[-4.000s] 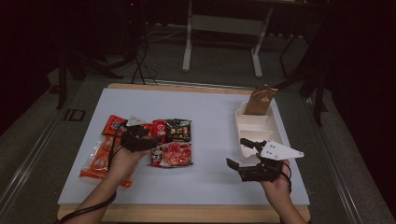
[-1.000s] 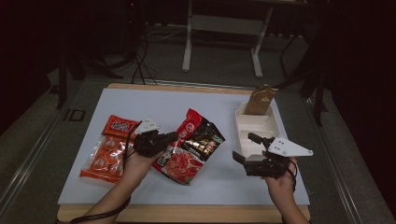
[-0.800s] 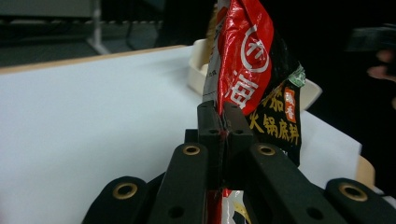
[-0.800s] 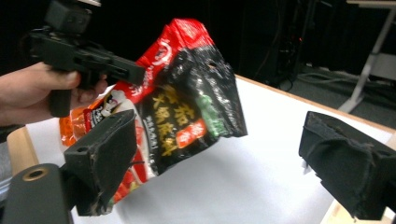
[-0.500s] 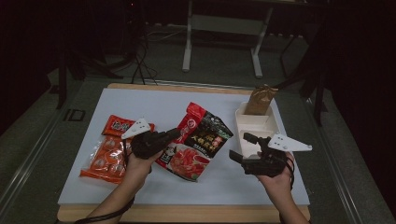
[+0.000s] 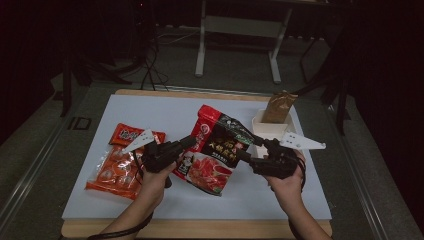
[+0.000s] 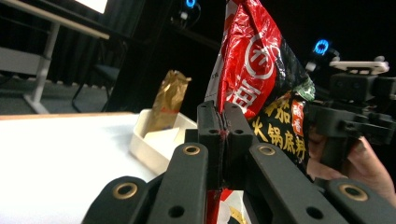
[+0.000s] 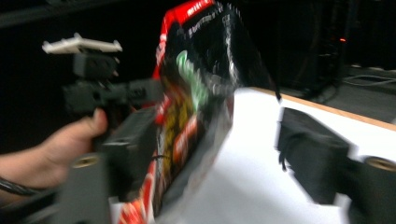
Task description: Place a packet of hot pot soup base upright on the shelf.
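A red and black foil packet hangs tilted above the white mat, lifted by its left edge. My left gripper is shut on that edge; in the left gripper view the closed jaws pinch the packet at its lower left. My right gripper is at the packet's right edge, open. In the right gripper view its jaws stand wide apart, and the packet lies between them, close to the left jaw. The left gripper shows behind it, held by a hand.
Two orange-red snack packets lie on the mat at the left. A white tray stands at the back right with a brown-gold bag upright in it. The mat ends near the wooden table edge.
The left gripper has lifted the red and black packet off the mat and carried it right. The right gripper has come left and up, and its open jaws now straddle the packet's edge.
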A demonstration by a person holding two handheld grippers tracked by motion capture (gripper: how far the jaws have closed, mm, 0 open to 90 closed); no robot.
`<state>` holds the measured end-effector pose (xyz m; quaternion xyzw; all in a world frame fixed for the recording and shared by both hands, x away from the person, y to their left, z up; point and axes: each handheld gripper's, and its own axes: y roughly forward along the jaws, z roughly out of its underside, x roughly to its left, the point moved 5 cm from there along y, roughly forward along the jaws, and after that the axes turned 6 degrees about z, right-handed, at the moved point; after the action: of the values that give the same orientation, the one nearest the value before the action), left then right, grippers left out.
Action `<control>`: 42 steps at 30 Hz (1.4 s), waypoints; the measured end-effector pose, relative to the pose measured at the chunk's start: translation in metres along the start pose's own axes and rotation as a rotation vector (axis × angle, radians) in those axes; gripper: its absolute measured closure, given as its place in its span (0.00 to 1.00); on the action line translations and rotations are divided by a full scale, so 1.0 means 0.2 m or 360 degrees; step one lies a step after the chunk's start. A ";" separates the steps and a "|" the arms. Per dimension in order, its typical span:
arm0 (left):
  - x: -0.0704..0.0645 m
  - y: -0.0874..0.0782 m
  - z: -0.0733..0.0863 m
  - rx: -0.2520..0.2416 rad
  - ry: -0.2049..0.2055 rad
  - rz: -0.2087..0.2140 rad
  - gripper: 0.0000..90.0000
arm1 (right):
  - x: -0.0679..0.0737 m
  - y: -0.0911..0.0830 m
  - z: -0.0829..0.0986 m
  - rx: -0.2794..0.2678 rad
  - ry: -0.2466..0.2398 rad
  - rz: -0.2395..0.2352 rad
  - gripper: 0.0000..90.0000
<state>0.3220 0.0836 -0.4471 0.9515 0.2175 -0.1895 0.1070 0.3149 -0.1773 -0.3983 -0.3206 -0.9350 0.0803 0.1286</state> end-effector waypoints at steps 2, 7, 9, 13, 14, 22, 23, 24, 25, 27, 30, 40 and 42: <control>0.00 0.00 0.00 -0.0018 0.0000 0.0002 0.99 | 0.00 0.00 -0.01 -0.0015 0.0012 -0.0023 0.45; -0.02 0.01 0.01 -0.0044 -0.0008 0.0045 0.99 | 0.02 0.02 -0.04 -0.0008 0.0038 -0.0116 0.69; -0.01 0.01 0.01 -0.0036 -0.0017 0.0044 0.99 | 0.02 0.01 -0.05 -0.0005 0.0048 -0.0126 0.78; -0.02 0.01 0.02 -0.0019 0.0033 0.0060 0.98 | 0.02 0.00 -0.06 0.0034 -0.0048 -0.0069 0.84; -0.02 0.01 0.02 -0.0028 0.0043 0.0060 0.98 | 0.02 0.00 -0.06 0.0038 -0.0063 -0.0067 0.84; -0.01 0.03 0.04 0.0088 0.0039 0.0063 0.94 | 0.01 0.00 -0.10 0.0083 -0.0145 -0.0064 0.85; -0.01 0.03 0.04 0.0097 0.0037 0.0064 0.93 | 0.01 0.00 -0.11 0.0079 -0.0172 -0.0069 0.85; -0.01 0.03 0.04 0.0095 0.0040 0.0063 0.92 | 0.01 0.00 -0.12 0.0085 -0.0176 -0.0069 0.85; -0.01 0.03 0.04 0.0095 0.0040 0.0063 0.91 | 0.01 0.00 -0.12 0.0085 -0.0176 -0.0069 0.85; -0.01 0.03 0.02 0.0079 0.0040 0.0060 0.84 | 0.01 0.00 -0.13 0.0082 -0.0200 -0.0057 0.85; -0.01 0.03 0.00 0.0133 0.0096 0.0029 0.72 | -0.01 -0.01 -0.16 0.0067 -0.0207 -0.0059 0.86; -0.03 -0.02 0.00 0.0292 0.0128 -0.0049 0.19 | -0.10 -0.06 -0.28 0.0027 -0.0232 -0.0023 0.85; -0.04 -0.03 0.01 0.0311 0.0134 -0.0046 0.13 | -0.12 -0.07 -0.31 0.0024 -0.0232 -0.0012 0.85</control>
<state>0.3124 0.0863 -0.4464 0.9613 0.2158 -0.1712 0.0018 0.3441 -0.1990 -0.3413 -0.3093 -0.9425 0.1100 0.0627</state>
